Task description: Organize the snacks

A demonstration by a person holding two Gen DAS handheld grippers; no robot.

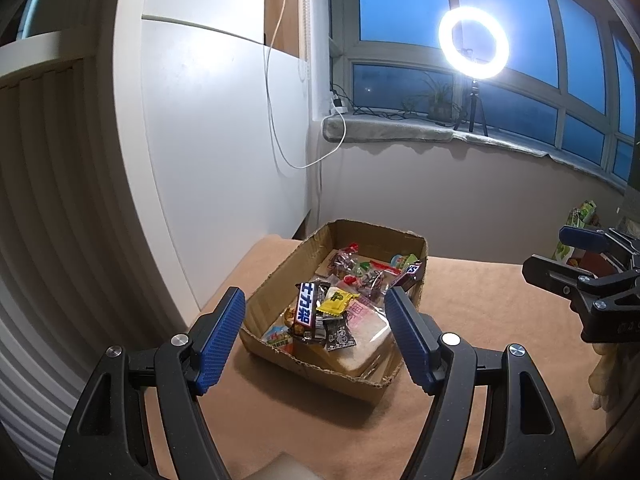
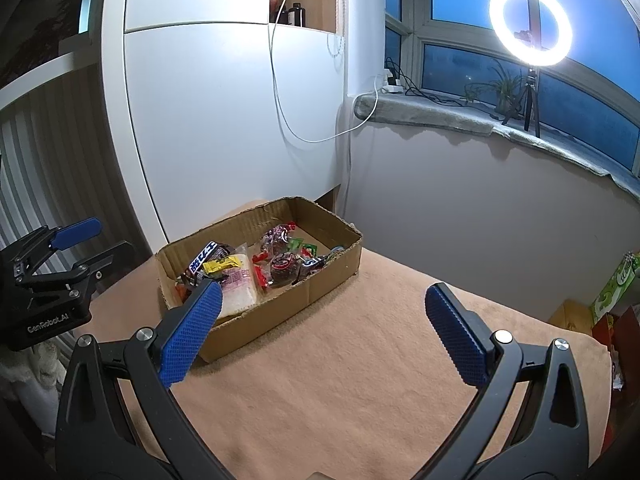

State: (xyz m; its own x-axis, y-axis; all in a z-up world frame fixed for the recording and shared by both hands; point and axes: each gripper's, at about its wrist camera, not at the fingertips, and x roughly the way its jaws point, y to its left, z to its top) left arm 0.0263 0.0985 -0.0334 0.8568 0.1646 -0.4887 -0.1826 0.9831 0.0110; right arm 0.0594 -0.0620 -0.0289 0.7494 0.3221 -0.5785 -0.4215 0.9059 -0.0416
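A bench [image 2: 360, 360] covered in a peach-coloured cloth stands in the corner of a room, with a tall white cabinet [image 2: 224, 120] behind it and a wide window [image 1: 400, 4] showing deep blue dusk outside. On the stone window sill [image 2: 432, 110] a lit ring light [image 2: 530, 23] glows on a small black tripod, next to a spindly potted plant [image 2: 504, 88] and a tangle of chargers; a white cable [image 2: 280, 92] droops from the cabinet across to the sill. Near the back left of the bench sits a shallow cardboard box [image 2: 320, 292] with ragged cut edges, and the snacks [image 1: 340, 304] are all heaped inside it: a dark chocolate bar [image 1: 306, 310] with blue and white Chinese lettering, a small yellow sachet [image 1: 336, 302], a clear bag of pale pink and white pieces [image 2: 238, 292], red-wrapped sweets and a few dark packets. The writing on the rest is too small to read. The left tongs [image 1: 316, 334] hang in front of the box with blue pads spread wide, gripping nothing. The right tongs [image 2: 322, 330] are spread just as wide over bare cloth, also empty. The body of the left tool reads "GenRobot.AI". Off the right edge of the bench stands a green carton [image 2: 614, 284].
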